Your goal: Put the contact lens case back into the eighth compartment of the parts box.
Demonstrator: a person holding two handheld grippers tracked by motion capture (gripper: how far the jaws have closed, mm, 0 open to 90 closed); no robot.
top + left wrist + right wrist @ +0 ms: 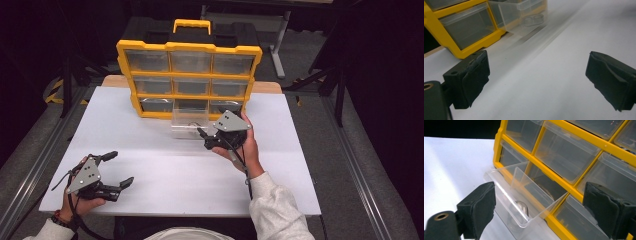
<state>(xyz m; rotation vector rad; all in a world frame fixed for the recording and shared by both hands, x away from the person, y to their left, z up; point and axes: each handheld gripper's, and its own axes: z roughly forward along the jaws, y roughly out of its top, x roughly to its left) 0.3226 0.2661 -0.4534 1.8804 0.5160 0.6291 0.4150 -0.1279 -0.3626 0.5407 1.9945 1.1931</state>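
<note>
Standing at twelve o'clock on the white surface, the yellow plastic organiser with clear drawers has its clear bottom-middle drawer pulled out toward you, a small round clear item lying inside it. Your right claw sits just at that drawer's four o'clock corner, jaws spread wide and holding nothing. Your left claw rests at seven o'clock, well apart from the organiser, jaws also wide open and empty.

Yellow drawer cabinet stands upright at the table's far edge; its clear bottom-middle drawer is pulled out, holding a small round item.
</note>
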